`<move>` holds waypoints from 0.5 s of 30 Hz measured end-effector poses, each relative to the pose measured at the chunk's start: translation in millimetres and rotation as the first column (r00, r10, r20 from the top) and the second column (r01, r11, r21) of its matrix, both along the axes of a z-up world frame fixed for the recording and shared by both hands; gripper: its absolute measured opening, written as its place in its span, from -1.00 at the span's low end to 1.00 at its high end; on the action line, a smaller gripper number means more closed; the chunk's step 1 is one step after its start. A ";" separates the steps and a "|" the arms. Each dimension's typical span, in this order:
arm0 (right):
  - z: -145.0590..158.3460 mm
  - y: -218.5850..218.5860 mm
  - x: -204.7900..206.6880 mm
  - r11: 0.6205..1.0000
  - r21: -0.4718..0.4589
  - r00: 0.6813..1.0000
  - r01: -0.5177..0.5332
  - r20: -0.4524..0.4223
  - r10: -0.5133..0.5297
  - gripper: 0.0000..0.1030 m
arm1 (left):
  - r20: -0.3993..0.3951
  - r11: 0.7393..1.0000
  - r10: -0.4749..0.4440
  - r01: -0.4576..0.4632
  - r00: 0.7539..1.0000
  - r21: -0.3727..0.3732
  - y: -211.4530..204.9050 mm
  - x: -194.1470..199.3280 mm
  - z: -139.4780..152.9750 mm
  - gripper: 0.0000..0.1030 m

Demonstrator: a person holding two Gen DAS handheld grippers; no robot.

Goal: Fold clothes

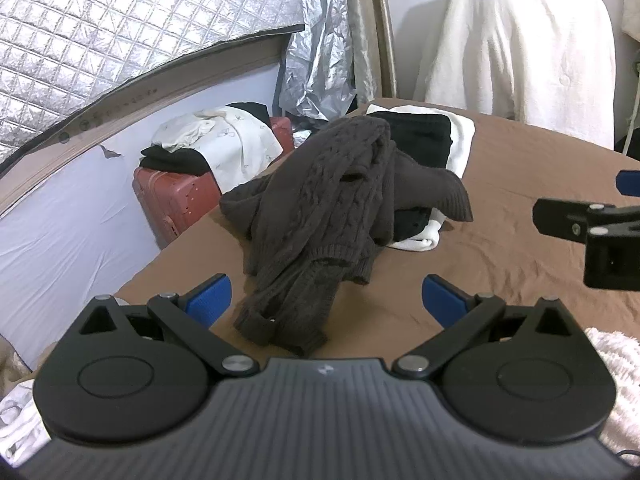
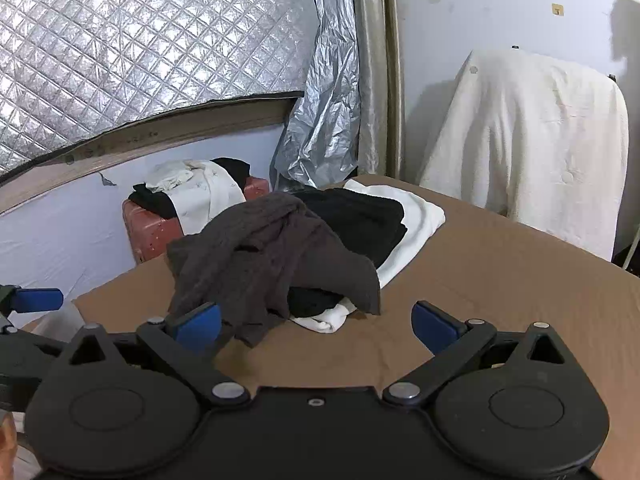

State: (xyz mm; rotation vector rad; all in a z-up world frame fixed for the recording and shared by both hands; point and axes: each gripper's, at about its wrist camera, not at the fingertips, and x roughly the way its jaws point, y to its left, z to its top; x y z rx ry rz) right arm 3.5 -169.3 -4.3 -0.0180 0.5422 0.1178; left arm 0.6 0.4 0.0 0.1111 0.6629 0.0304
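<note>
Both grippers are hanging low over the bed (image 1: 500,248), each with its two blue pads spread wide and nothing between them. Left gripper (image 1: 326,298) is pointing straight at the near hem of the sweater (image 1: 320,216), its pads (image 1: 210,300) straddling that edge without touching it; I judge this stance suits a pinch at the hem, though the frames cannot settle whether a grasp is coming or a release is just over. Right gripper (image 2: 316,322) is sitting to the right of the heap, its left pad (image 2: 198,326) overlapping the sweater's drooping edge in the view; contact cannot be told.

Sweater, dark brown cable knit, is lying crumpled and unfolded, draped partly over a stack at the far left part of the bed and partly trailing down toward the grippers. Beneath it, one black garment (image 2: 360,216) is resting flat and squared on one white garment (image 2: 420,216), both looking folded, probably stacked there to keep the near bed free for working.

Counted on the bed: one crumpled sweater, one black piece, one white piece. Beyond the bed edge, one red suitcase (image 1: 172,200) is carrying more loose clothes (image 1: 224,140), number unclear. One white cloth (image 2: 532,140) is hanging over something at the back wall.
</note>
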 end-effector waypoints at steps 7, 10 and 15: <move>-5.7 -0.1 4.0 1.000 0.001 1.000 -0.002 0.004 0.002 1.00 | -0.020 1.000 -0.011 0.011 1.000 0.008 2.0 3.1 0.2 1.00; -11.6 -2.0 7.2 1.000 0.011 1.000 0.005 -0.001 -0.005 1.00 | -0.024 1.000 -0.016 0.015 1.000 -0.013 10.0 6.4 1.2 1.00; -13.8 -0.6 8.7 1.000 0.014 1.000 0.012 -0.021 -0.012 1.00 | -0.009 1.000 -0.012 0.012 1.000 -0.013 11.0 4.1 -3.3 1.00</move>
